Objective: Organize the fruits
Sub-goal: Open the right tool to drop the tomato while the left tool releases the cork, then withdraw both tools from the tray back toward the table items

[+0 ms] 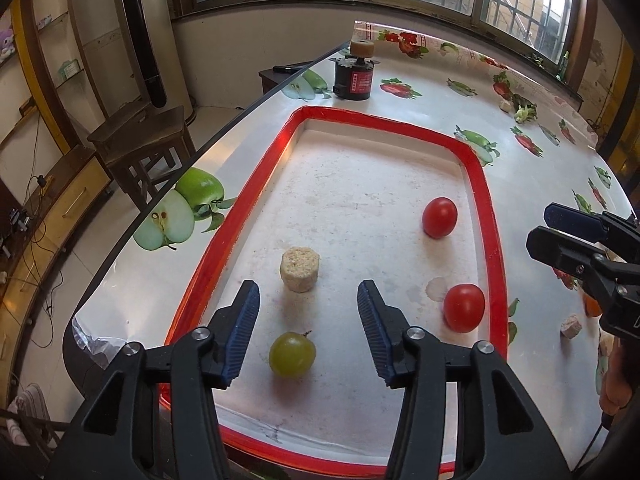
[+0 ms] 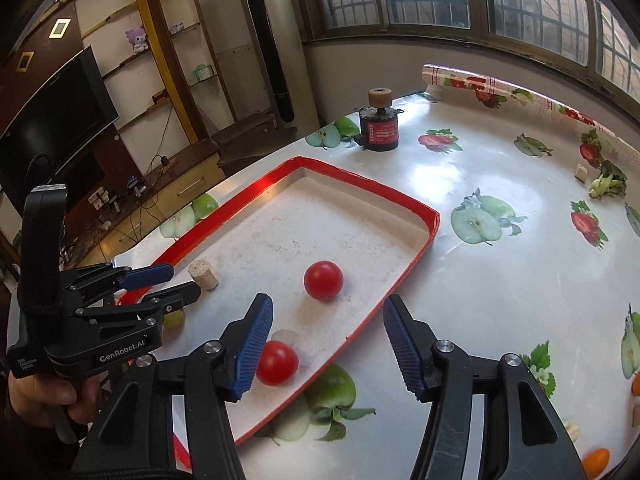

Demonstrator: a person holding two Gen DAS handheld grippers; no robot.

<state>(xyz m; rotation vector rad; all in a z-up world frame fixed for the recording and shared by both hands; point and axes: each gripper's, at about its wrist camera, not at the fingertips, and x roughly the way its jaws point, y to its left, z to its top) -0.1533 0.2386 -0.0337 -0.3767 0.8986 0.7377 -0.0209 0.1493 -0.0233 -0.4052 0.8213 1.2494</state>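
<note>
Tray (image 1: pixel 486 208): red rim, white speckled floor with faint stains.
Tomatoes: two, glossy red, far one (image 1: pixel 439 217), near one (image 1: pixel 464 307).
Grape (image 1: pixel 292 354): yellow-green.
Corn-cob piece (image 1: pixel 300 269): pale beige, grainy.
Tablecloth (image 2: pixel 500 280): glossy white, printed with green apples and red strawberries.
Left gripper (image 1: pixel 308 320): black frame, blue ribbed pads.
Right gripper (image 2: pixel 328 344): black frame, blue ribbed pads.
Motor (image 2: pixel 379 130): black body, red label, tan top.

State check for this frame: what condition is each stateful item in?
left gripper: jaws open, empty
right gripper: jaws open, empty
green grape: lying loose in tray
two tomatoes: loose in tray
corn piece: standing on end in tray
red-rimmed tray: flat on table
</note>
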